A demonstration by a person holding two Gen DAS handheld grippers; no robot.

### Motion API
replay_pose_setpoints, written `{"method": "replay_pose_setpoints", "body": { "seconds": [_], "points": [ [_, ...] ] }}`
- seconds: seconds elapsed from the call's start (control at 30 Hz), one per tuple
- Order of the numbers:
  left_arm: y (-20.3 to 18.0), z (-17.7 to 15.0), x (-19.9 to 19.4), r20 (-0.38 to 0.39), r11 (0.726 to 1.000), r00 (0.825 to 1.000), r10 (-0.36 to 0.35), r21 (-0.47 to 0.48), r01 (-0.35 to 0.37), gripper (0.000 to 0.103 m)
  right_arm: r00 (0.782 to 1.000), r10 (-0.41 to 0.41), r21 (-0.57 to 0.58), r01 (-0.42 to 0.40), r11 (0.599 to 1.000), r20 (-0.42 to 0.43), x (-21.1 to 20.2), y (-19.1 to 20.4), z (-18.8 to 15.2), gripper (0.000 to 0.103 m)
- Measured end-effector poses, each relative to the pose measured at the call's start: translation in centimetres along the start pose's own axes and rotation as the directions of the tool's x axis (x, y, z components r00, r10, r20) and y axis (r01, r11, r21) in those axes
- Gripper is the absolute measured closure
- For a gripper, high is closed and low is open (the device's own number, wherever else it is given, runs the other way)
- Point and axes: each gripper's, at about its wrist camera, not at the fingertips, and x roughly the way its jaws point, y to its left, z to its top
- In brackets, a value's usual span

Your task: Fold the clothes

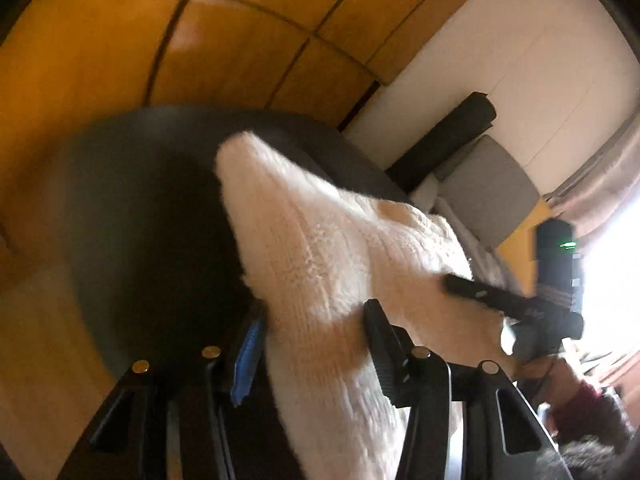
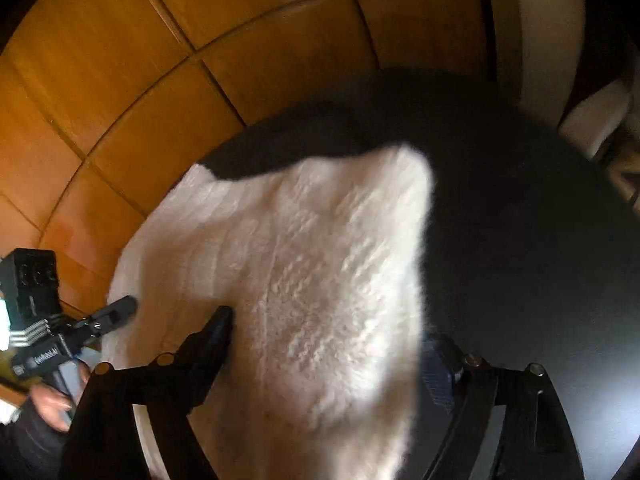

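Note:
A white fuzzy knit garment [image 1: 320, 248] hangs between my two grippers above a dark round table [image 1: 152, 200]. My left gripper [image 1: 316, 320] is shut on one edge of the garment, the cloth bunched between its black fingers [image 1: 380, 332]. My right gripper [image 2: 332, 332] is shut on the other edge of the same garment [image 2: 304, 248], which drapes forward over the dark table [image 2: 520, 200]. The right gripper also shows in the left wrist view [image 1: 480, 292], and the left gripper shows in the right wrist view [image 2: 116, 312], each touching the cloth.
Orange-brown floor tiles [image 2: 140, 80] surround the table. A grey and yellow sofa [image 1: 492, 188] with a dark cushion [image 1: 448, 136] stands by a white wall [image 1: 520, 48]. Curtains and a bright window [image 1: 612, 220] lie at the right.

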Motion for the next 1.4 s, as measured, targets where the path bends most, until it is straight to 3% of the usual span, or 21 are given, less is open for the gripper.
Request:
{"method": "replay_pose_setpoints", "body": {
  "seconds": [0.07,0.17,0.27,0.37,0.47,0.53,0.63,0.77,0.93,1.03,1.1,1.17,1.3,1.33,1.4],
  "points": [
    [0.9,1.2,-2.0,0.048,0.997,0.997,0.056,0.041,-0.058,0.054,0.994,-0.071,-0.081,0.077,0.994,0.079,-3.0,0.9,-0.2,0.018],
    [0.7,2.7,-4.0,0.107,0.993,0.993,0.055,0.098,-0.066,0.054,0.987,-0.030,-0.209,0.063,0.976,0.161,-6.5,5.1,-0.1,0.018],
    [-0.3,4.1,-3.0,0.095,0.991,0.995,0.033,0.128,-0.045,0.054,0.988,0.036,-0.360,0.020,0.933,0.148,-7.5,9.1,-1.2,0.019],
    [-1.6,4.1,-0.4,0.020,0.987,0.998,0.054,0.152,-0.056,0.054,0.999,0.013,-0.421,0.000,0.907,0.029,-5.7,10.2,-3.0,0.022],
    [-2.9,2.7,2.2,-0.059,0.976,0.993,0.101,0.201,-0.087,0.056,0.998,-0.018,-0.398,-0.009,0.917,-0.063,-3.6,8.7,-5.4,0.023],
    [-3.3,1.1,2.2,-0.039,0.964,0.993,0.112,0.248,-0.099,0.054,0.996,-0.025,-0.367,-0.010,0.930,-0.091,-2.9,7.5,-7.9,0.023],
    [-3.3,0.2,2.0,-0.008,0.955,0.991,0.137,0.265,-0.130,0.052,0.999,0.022,-0.250,-0.031,0.968,-0.039,-3.7,5.9,-9.6,0.023],
    [-3.8,0.4,1.8,0.013,0.954,0.987,0.163,0.252,-0.161,0.051,0.999,-0.032,-0.230,0.034,0.972,0.012,-4.7,6.7,-10.2,0.021],
    [-5.4,0.7,-1.9,0.106,0.922,0.947,0.304,0.216,-0.321,0.051,0.993,-0.109,-0.175,0.115,0.978,0.043,-7.7,8.4,-10.0,0.021],
    [-6.5,0.4,-4.5,0.159,0.884,0.901,0.404,0.184,-0.429,0.050,0.972,-0.198,-0.153,0.216,0.964,0.123,-10.8,10.3,-9.9,0.020],
    [-7.6,0.2,-6.1,0.162,0.856,0.875,0.457,0.186,-0.482,0.050,0.949,-0.251,-0.127,0.277,0.952,0.191,-13.1,11.7,-9.8,0.011],
    [-8.9,0.1,-7.8,0.171,0.854,0.878,0.447,0.210,-0.476,0.050,0.918,-0.303,-0.097,0.336,0.937,0.256,-15.4,13.1,-9.8,0.000],
    [-11.4,0.0,-11.7,0.213,0.871,0.903,0.374,0.253,-0.421,0.053,0.846,-0.409,-0.015,0.440,0.898,0.343,-17.6,15.3,-8.6,0.000],
    [-11.8,-0.1,-12.7,0.218,0.877,0.913,0.346,0.272,-0.397,0.056,0.839,-0.421,-0.004,0.450,0.893,0.346,-18.5,16.0,-8.7,0.000],
    [-12.8,-0.1,-14.8,0.238,0.885,0.930,0.279,0.312,-0.345,0.060,0.845,-0.406,-0.002,0.434,0.901,0.348,-19.2,17.3,-8.5,0.000]
  ]
}}
